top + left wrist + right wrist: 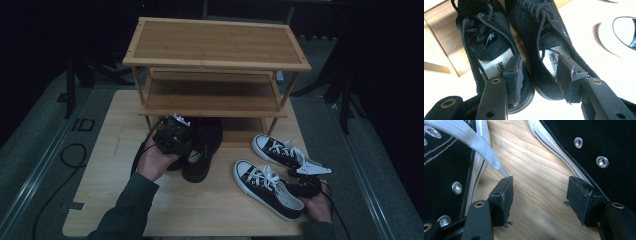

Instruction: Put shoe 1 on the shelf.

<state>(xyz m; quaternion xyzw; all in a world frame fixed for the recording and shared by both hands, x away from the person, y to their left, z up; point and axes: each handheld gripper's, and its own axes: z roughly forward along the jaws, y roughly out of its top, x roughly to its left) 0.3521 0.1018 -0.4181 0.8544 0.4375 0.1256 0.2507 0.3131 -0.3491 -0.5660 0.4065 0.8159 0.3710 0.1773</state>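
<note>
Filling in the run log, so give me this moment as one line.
left gripper: open over heels of black shoes | right gripper: open between black-and-white sneakers | rack: upper shelves bare

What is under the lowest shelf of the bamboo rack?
The toes of the two black shoes reach under the rack, beside the left gripper. Their heels lie on the table. The space farther back is dark, so nothing there can be told.

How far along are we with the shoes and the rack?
Nothing shelved: the rack is bare on both upper shelves. In hand: the left gripper straddles the black shoes' inner heel walls, pads not clamped. Left: the black-and-white sneakers, flanking the open right gripper.
</note>
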